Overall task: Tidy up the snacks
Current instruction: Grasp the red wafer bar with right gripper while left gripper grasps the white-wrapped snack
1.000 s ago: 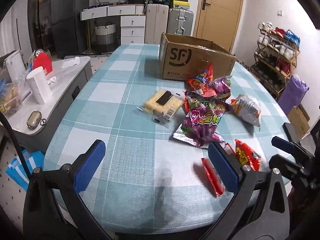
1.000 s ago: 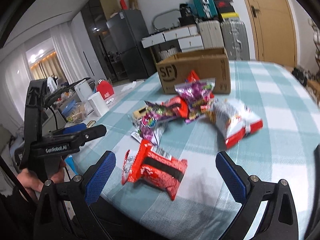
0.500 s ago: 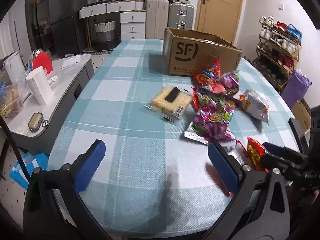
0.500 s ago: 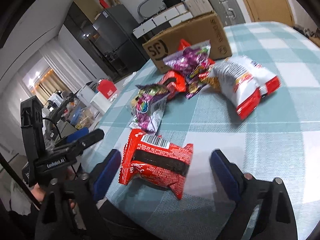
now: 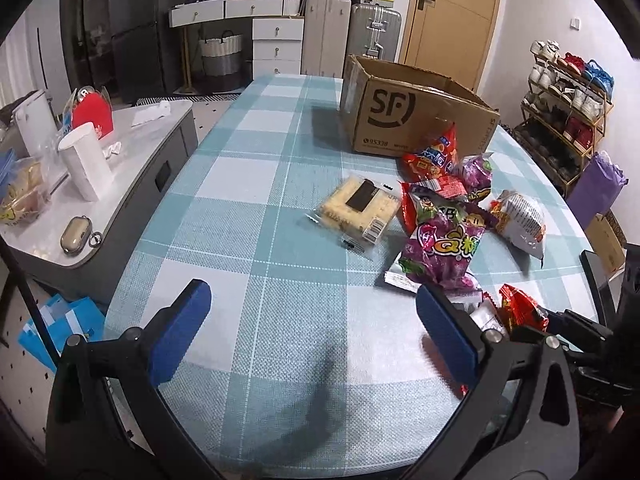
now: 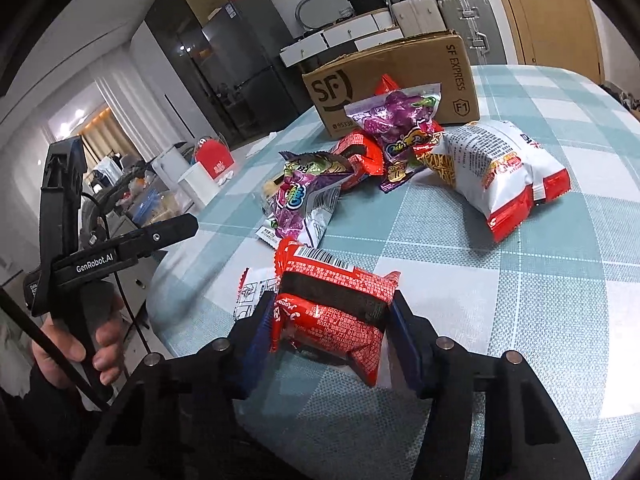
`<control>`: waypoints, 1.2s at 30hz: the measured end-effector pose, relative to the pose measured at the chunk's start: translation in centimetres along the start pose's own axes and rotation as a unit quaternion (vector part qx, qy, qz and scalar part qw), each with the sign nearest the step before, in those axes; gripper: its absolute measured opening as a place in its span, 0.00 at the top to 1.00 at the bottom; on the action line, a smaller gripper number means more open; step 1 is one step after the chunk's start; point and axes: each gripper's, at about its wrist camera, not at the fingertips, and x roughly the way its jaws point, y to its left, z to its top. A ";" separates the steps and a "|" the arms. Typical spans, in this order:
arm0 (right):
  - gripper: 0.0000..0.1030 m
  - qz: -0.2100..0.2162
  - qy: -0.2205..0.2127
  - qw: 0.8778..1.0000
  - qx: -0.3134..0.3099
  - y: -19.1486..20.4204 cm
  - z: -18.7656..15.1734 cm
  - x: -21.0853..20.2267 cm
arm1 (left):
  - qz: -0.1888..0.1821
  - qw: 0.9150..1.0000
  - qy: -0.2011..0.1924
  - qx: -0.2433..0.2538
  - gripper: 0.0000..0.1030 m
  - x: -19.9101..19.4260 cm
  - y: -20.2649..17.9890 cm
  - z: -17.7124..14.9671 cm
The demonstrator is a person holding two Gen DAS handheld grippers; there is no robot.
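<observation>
Near the table (image 6: 560,280) edge, our right gripper (image 6: 332,320) had just closed on the red snack packet (image 6: 332,300); the puffy wrapper might slip out. Our left gripper (image 5: 316,332) stood spread, empty.

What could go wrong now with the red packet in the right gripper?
The right gripper has just closed on the red packet; the soft wrapper may slip or its contents get crushed. A white wrapper lies partly under it at the table edge and might be dragged off.
</observation>
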 end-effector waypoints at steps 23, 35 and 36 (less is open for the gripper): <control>0.52 -0.020 -0.034 0.999 0.020 -1.8 -0.5 -2.4 | -0.052 0.998 0.028 -0.007 0.01 -0.1 -1.7 -1.0; 0.52 -0.036 -0.052 0.998 0.023 -2.5 -0.4 -4.1 | -0.095 0.989 0.116 0.002 0.01 2.8 -7.7 -2.4; 0.52 -0.040 -0.054 0.998 0.022 -2.6 -0.4 -4.3 | -0.093 0.988 0.124 0.000 0.01 3.2 -8.0 -2.4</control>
